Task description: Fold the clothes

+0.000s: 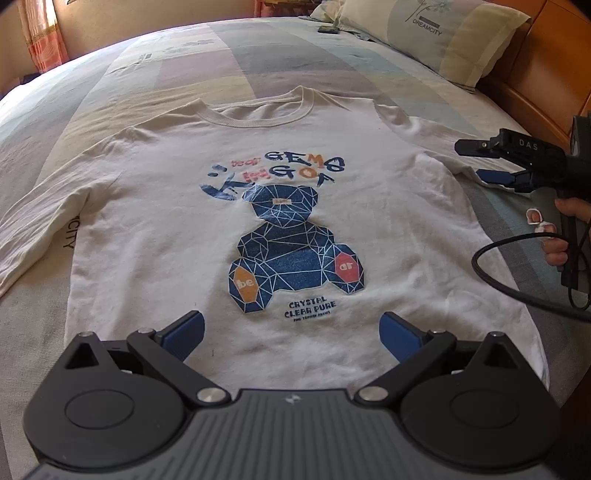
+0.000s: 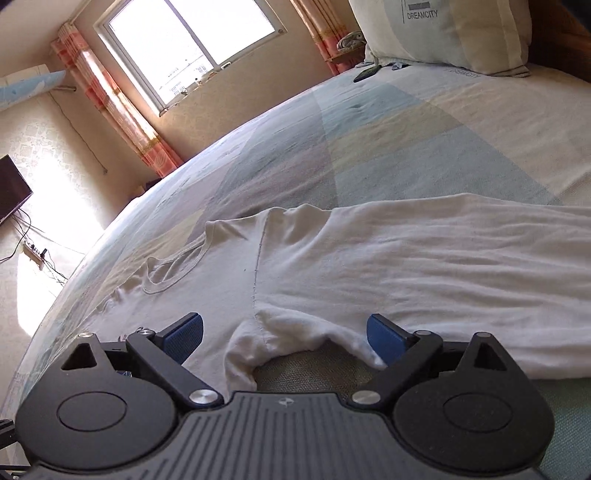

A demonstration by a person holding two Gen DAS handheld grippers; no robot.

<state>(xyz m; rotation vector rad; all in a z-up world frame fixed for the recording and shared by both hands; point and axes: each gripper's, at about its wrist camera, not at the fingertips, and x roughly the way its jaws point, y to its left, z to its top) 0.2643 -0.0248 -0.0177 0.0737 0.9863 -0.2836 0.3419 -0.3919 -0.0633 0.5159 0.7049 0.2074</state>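
Observation:
A white long-sleeved shirt (image 1: 155, 206) with a blue bear print (image 1: 291, 254) lies flat, front up, on the bed, collar (image 1: 255, 114) pointing away. My left gripper (image 1: 291, 326) hovers open over the shirt's hem area, nothing between its blue pads. At the shirt's right shoulder, a hand (image 1: 569, 229) holds my right gripper (image 1: 474, 160), which is open. In the right wrist view, the right gripper (image 2: 284, 326) is open around the bunched underarm of the shirt (image 2: 295, 332), where the sleeve (image 2: 461, 258) joins the body. The collar (image 2: 173, 266) lies to the left.
A patchwork bedsheet (image 1: 229, 62) covers the bed. A pillow (image 1: 443, 40) and a small dark device (image 1: 328, 30) lie at the head, by a wooden headboard (image 1: 546, 77). A black cable (image 1: 517, 291) trails from the right gripper. A window (image 2: 192, 48) and curtains (image 2: 122, 110) stand beyond.

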